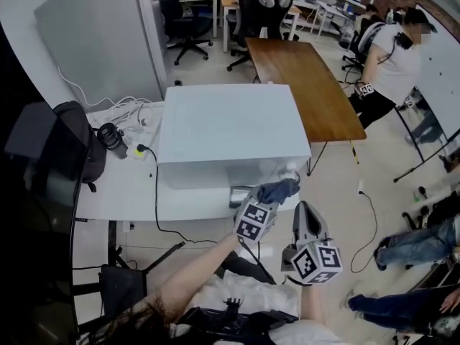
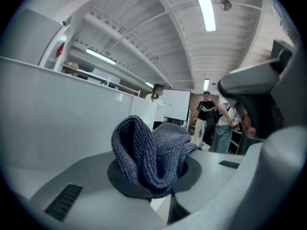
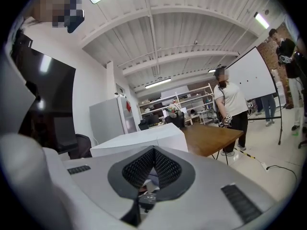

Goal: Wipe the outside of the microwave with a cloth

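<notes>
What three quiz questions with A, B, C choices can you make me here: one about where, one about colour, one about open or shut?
1. Where does the microwave stand? A: white table. B: floor. C: chair.
2. What colour is the cloth? A: red. B: blue-grey. C: yellow.
3. How are the right gripper jaws? A: wide apart. B: on the cloth. C: together, empty.
Answers: 1 A, it sits on the tabletop; 2 B, seen clamped in the left gripper; 3 C, its own view shows them closed on nothing.
</notes>
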`<state>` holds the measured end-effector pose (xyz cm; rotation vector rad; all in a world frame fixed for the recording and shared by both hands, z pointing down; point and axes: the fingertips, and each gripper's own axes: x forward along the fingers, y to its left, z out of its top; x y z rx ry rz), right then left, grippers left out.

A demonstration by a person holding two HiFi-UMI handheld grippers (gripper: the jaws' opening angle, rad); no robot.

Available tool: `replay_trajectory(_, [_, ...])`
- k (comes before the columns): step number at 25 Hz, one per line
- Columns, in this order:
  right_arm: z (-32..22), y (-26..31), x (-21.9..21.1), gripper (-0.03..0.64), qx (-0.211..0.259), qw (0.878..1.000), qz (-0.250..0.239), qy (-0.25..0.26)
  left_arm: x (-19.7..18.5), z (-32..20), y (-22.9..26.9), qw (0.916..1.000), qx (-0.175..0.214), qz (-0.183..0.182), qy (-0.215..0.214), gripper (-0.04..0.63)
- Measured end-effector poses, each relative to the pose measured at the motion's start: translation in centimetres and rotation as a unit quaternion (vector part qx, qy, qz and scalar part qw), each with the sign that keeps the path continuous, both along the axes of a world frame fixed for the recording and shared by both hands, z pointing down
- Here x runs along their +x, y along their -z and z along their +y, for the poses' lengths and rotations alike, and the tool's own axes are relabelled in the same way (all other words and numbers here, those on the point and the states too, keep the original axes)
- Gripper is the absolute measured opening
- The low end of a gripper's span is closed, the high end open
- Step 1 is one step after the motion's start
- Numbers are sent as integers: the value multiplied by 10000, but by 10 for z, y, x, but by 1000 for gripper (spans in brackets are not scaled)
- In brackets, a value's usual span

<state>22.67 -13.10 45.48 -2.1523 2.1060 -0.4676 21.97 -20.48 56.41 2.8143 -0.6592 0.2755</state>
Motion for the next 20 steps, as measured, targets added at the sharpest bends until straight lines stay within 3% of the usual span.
replay_trajectory(3, [3, 1, -3, 23, -13, 10000, 36, -4, 7, -25, -20, 9992, -94, -195, 333, 55])
replay_trajectory(6, [6, 3, -9, 23, 7, 10000, 28, 47, -19, -50, -31, 9955, -251, -215, 885, 55])
replay_trajectory(11, [2, -1, -25, 23, -88, 9997, 28, 240, -73, -61, -33, 9899, -106, -194, 1401, 55])
replay_trajectory(16, [-13, -5, -54, 23, -70, 9980, -4, 627, -156, -74, -39, 9733, -206, -39, 2287, 55])
replay_trajectory(20, [-25, -4, -80, 23, -16, 9955, -48, 950, -235, -84, -42, 9541, -270, -40, 2981, 55])
